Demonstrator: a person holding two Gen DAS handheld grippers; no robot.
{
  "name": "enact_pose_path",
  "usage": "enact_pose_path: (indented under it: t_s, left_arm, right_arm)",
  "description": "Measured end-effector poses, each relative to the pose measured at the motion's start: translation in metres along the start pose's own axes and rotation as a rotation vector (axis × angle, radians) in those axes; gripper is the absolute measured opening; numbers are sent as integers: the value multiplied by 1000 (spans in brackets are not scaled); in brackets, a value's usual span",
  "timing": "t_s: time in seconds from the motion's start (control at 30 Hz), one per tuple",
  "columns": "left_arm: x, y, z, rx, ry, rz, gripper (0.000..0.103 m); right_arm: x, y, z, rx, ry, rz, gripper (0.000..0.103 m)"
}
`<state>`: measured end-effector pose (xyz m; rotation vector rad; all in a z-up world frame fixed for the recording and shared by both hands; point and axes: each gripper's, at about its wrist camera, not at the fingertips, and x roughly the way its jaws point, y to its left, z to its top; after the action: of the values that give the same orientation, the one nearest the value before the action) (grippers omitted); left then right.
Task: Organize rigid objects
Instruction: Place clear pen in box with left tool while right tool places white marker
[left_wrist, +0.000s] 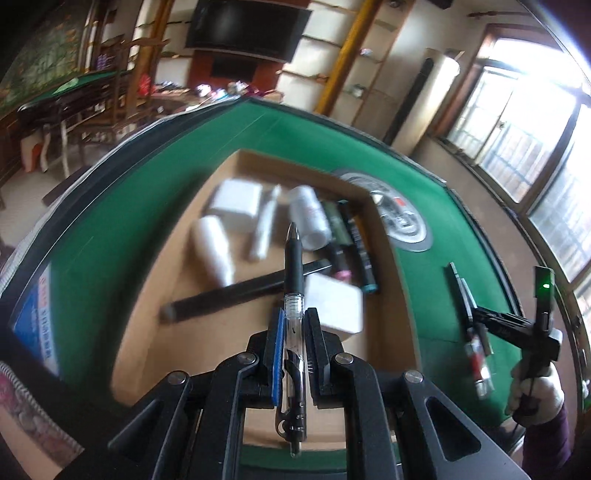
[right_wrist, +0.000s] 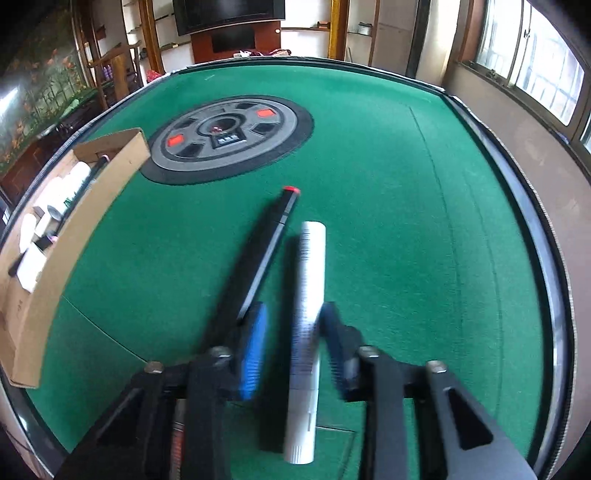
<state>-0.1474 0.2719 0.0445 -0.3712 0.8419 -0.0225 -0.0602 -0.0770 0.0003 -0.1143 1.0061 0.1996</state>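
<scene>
Left gripper (left_wrist: 294, 328) clamps pen (left_wrist: 293, 280) above cardboard box (left_wrist: 402, 295); right gripper (right_wrist: 291, 343) grasps white tube (right_wrist: 308, 314).

Your left gripper (left_wrist: 293, 325) is black, with angular cut-out arms, round silver screws and a ribbed blue pad on one finger. Your right gripper (right_wrist: 290, 343) matches it, blue pad at nine o'clock. Your right hand (left_wrist: 535, 395) wears a white glove and dark purple sleeve (left_wrist: 543, 439).

A dark television (right_wrist: 229, 13) hangs beyond the green table (right_wrist: 388, 177)
</scene>
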Motion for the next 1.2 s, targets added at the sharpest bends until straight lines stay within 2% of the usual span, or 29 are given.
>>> enact_pose_path:
  t_s: [0.07, 0.27, 0.37, 0.47, 0.53, 0.6, 0.67, 0.8, 1.0, 1.2]
  left_arm:
    - [5, 11, 0, -34, 30, 11, 10]
    - [24, 24, 2, -53, 80, 73, 10]
    - [39, 24, 4, -59, 116, 72, 10]
    - [46, 23, 8, -62, 110, 84, 10]
    - [48, 25, 13, -91, 110, 68, 15]
    - [45, 25, 13, -115, 102, 29, 26]
    - [32, 24, 11, -119, 63, -7, 29]
    - [-5, 30, 4, -140, -46, -15, 45]
    - [-41, 58, -4, -205, -127, 6, 49]
    - [-56, 69, -9, -207, -176, 29, 54]
  right_arm:
    - [-2, 1, 0, 19, 0, 18, 14]
    - [-26, -12, -1, 119, -32, 120, 14]
    - [-51, -9, 4, 123, -72, 162, 14]
    - [-69, 3, 9, 107, -97, 210, 14]
    - [-80, 19, 13, 76, -104, 266, 14]
    - [-87, 46, 17, 20, -100, 323, 14]
    - [-91, 69, 21, -31, -94, 374, 14]
    - [-88, 131, 25, -166, -57, 460, 14]
    - [-57, 214, 20, -337, 29, 500, 14]
    - [-29, 263, 7, -446, 118, 480, 14]
